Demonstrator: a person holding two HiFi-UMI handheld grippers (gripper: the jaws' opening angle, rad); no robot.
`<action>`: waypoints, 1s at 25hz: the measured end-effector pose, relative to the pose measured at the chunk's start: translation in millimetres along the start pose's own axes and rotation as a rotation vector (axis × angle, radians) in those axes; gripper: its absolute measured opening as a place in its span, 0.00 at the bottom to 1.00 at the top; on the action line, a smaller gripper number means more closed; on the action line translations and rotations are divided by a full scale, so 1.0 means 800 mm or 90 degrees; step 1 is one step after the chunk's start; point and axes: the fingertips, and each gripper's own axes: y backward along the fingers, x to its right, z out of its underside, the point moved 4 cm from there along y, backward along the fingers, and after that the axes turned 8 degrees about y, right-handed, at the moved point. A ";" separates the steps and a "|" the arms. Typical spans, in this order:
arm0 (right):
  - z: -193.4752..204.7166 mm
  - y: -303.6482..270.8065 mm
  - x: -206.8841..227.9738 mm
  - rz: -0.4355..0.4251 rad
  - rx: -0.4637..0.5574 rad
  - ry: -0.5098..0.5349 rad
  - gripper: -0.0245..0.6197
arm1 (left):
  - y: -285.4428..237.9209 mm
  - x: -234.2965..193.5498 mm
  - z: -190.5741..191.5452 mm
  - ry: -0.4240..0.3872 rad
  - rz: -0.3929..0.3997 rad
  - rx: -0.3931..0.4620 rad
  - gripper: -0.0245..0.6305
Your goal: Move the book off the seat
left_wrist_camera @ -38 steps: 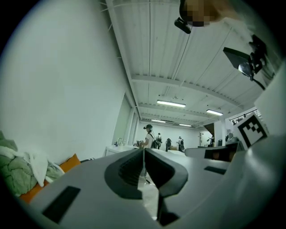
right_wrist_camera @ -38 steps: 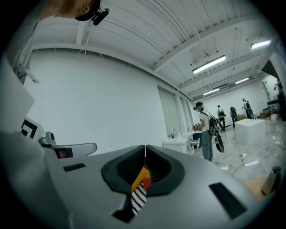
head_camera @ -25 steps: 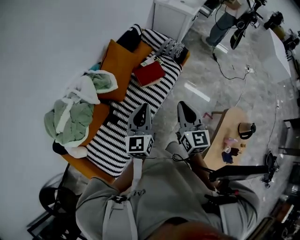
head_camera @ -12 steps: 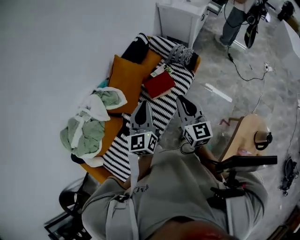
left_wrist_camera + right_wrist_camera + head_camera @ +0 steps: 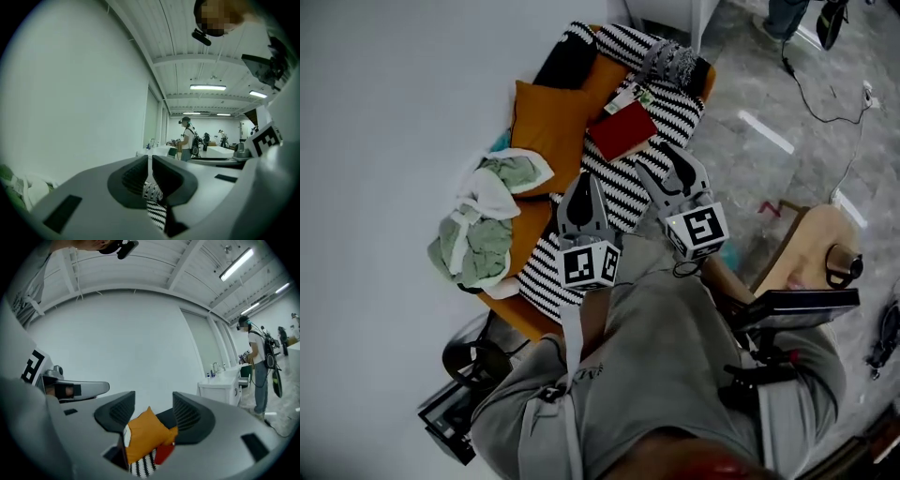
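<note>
Grey marbled floor and a plain white wall border an orange seat draped with a black-and-white striped blanket. Nearest, the left tongs are held over the middle of the blanket, their jaws pressed together with nothing in them — only a strip of the stripes shows beyond the pads. Beside them, the right tongs reach along the seat's front edge. Their jaws have just been opening and stand partly apart, with nothing between them. At the seat's back edge a green-and-white garment lies bundled, and further along an orange cushion leans at the back. The red book lies flat on the blanket toward the seat's far end, just beyond the right tongs' tips and apart from them — a small white card sits just beside its far edge. Off the seat's front edge, a low wooden surface stands on the floor.
</note>
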 end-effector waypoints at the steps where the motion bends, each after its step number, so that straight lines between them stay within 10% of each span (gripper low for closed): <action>1: 0.001 -0.004 0.002 0.002 -0.003 0.007 0.46 | -0.005 0.004 -0.001 -0.008 0.003 0.002 0.08; 3: -0.002 -0.008 0.007 0.019 -0.005 0.024 0.55 | -0.013 0.008 -0.007 -0.022 0.009 0.011 0.63; 4: -0.006 -0.010 0.009 0.029 -0.002 0.031 0.57 | -0.016 0.007 -0.011 -0.026 0.009 0.019 0.66; 14: -0.044 -0.029 0.003 0.071 0.012 0.069 0.58 | -0.012 -0.035 -0.049 -0.026 0.021 0.085 0.67; 25: 0.013 -0.073 -0.011 0.034 -0.079 0.040 0.58 | -0.026 -0.105 -0.002 0.045 -0.010 0.030 0.67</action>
